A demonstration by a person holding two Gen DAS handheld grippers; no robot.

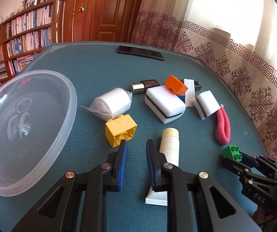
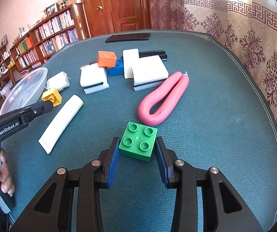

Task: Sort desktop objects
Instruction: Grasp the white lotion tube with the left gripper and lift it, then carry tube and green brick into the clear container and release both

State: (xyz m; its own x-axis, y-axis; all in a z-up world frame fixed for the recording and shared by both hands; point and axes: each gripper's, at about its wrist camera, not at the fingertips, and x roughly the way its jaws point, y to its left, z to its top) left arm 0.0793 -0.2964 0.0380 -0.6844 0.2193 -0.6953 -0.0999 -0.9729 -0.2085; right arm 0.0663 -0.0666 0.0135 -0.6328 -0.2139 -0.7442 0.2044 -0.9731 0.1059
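Between the right gripper's [image 2: 136, 148] parted jaws lies the green brick [image 2: 137, 141].

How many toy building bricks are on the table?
4: green brick between the right tongs, yellow brick near the bowl, orange brick atop the blue brick. Others may be hidden.

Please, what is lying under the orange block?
The orange block rests tilted on a white foam pad and a blue brick. Most of the blue brick shows; the part beneath the orange block is covered.
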